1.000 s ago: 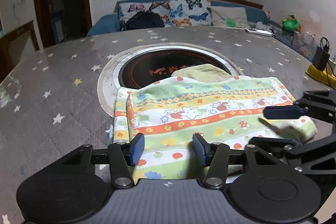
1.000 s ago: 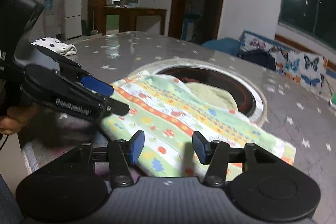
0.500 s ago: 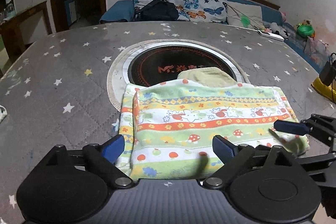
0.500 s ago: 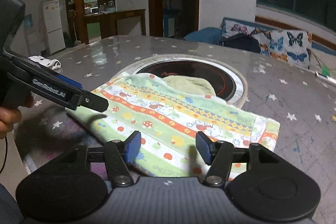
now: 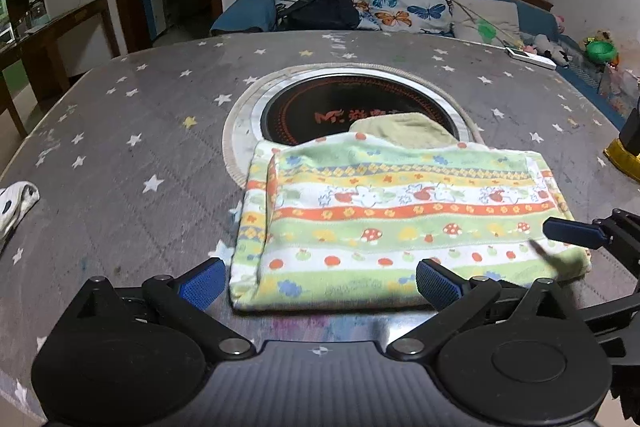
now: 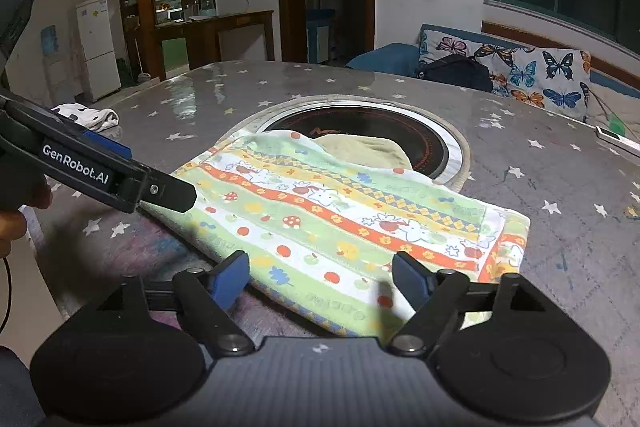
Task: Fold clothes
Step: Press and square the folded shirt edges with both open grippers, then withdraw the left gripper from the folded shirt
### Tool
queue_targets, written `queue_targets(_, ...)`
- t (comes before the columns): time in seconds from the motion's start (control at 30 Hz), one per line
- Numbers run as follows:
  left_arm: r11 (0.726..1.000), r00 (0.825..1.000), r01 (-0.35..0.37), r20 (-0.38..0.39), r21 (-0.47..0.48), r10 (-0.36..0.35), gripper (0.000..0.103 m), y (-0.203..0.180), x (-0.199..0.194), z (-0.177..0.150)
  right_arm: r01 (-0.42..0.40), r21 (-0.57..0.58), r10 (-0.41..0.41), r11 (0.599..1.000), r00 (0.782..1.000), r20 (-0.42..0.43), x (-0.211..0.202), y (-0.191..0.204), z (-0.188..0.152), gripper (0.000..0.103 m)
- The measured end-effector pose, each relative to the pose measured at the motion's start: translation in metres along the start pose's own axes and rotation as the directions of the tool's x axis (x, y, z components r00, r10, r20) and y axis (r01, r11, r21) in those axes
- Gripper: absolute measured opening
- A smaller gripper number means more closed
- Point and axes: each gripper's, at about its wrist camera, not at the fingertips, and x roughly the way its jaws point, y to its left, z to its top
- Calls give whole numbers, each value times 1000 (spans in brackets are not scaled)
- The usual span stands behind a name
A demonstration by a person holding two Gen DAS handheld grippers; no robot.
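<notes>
Both grippers, left (image 5: pixel 318 281) and right (image 6: pixel 320 277), are hovering with jaws released because the cloth (image 5: pixel 400 223) is lying folded on the worktop (image 5: pixel 140 131).

Dim indoor light, fisheye-warped edges

The folded cloth (image 5: pixel 400 219) lies flat on the counter (image 5: pixel 132 131) near its front edge, with its far edge overlapping the round inset plate (image 5: pixel 352 99) at the counter's centre, where a second, smaller cloth (image 5: pixel 404 131) rests on the plate and is tucked partly beneath it. The left tongs (image 5: pixel 320 283) sit just before the cloth's near edge at its left end, and the right tongs (image 6: pixel 320 279) sit at its right end, each set spread apart with nothing between. A crumpled sock (image 5: pixel 16 203) lies well apart at the counter's left edge, and a sofa (image 5: pixel 360 3) with cushions stands behind the counter.
</notes>
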Motion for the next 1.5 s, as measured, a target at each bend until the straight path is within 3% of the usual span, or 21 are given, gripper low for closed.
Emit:
queue_targets(0.6, 1000, 999, -23, -42, -17, 23, 103, 1, -6, -11, 24, 24, -24, 999, 1000, -6, -13, 2, -5, 94)
queue_targets(1.0, 999, 998, -21, -65, -40, 18, 103, 14, 3, -11, 41, 77, -39, 996, 999, -22, -15, -8, -7, 95)
queue_targets(1.2, 996, 994, -57, -95, -62, 51, 103, 27, 11, -12, 44, 85, -42, 995, 999, -25, -10, -11, -7, 95)
queue_targets(1.5, 983, 992, -128, -19, -134, 127, 103, 63, 20, 12, 76, 142, -77, 987, 997, 1, -10, -36, 4, 96)
